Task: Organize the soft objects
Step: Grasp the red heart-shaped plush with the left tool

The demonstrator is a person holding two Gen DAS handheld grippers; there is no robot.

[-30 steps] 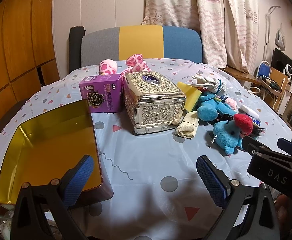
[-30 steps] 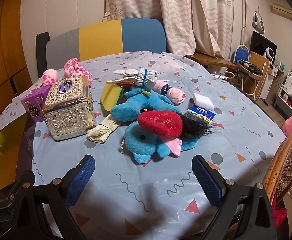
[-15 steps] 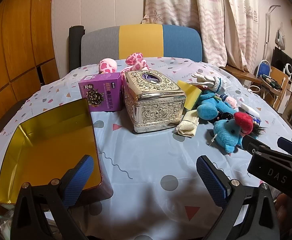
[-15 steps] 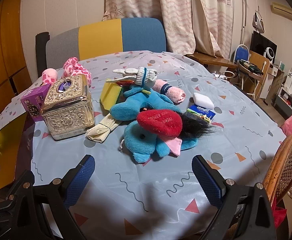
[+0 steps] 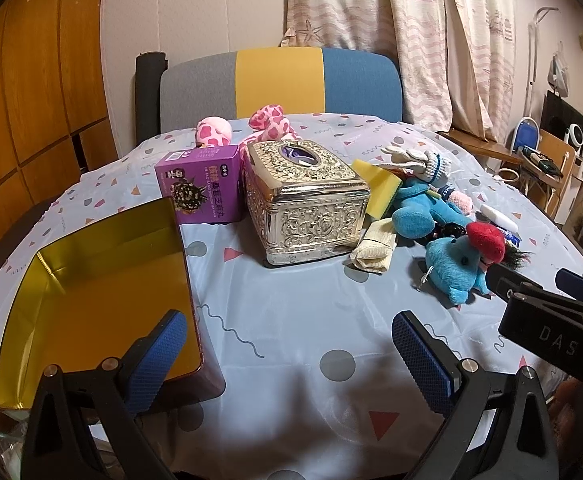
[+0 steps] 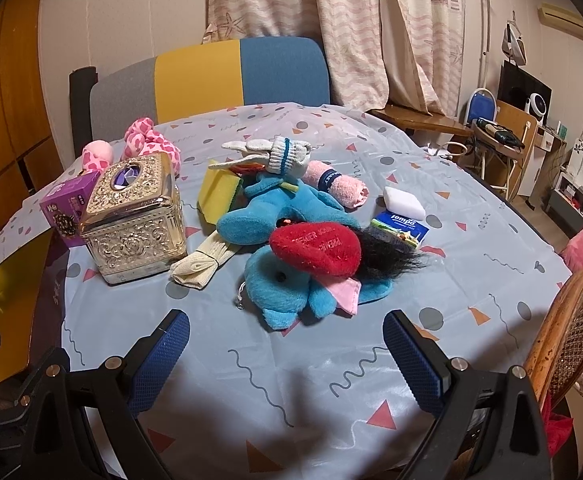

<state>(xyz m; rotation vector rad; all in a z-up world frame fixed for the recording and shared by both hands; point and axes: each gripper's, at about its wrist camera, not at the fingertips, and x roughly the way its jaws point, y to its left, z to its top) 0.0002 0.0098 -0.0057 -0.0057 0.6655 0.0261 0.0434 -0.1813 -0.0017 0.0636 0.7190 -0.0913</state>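
A pile of soft things lies mid-table: a blue plush with a red cap (image 6: 291, 276) (image 5: 457, 256), a second blue plush (image 6: 275, 212), a white knit glove (image 6: 275, 154), a rolled pink towel (image 6: 341, 186), a yellow sponge (image 6: 219, 192), a folded cream cloth (image 6: 203, 260) and a pink spotted plush (image 6: 151, 142) at the back. An open gold tin (image 5: 91, 280) sits at the left. My left gripper (image 5: 287, 354) is open and empty above the near table edge. My right gripper (image 6: 285, 354) is open and empty, just short of the red-capped plush.
An ornate silver tissue box (image 5: 305, 196) and a purple carton (image 5: 201, 190) stand left of the pile. A white block (image 6: 403, 200) and a tissue pack (image 6: 399, 232) lie right of it. A colour-block chair (image 5: 279, 80) stands behind, a wicker chair (image 6: 567, 332) at right.
Both views have pulled back very slightly; the objects sit a little farther away. Nothing on the table has moved and both grippers stay open.
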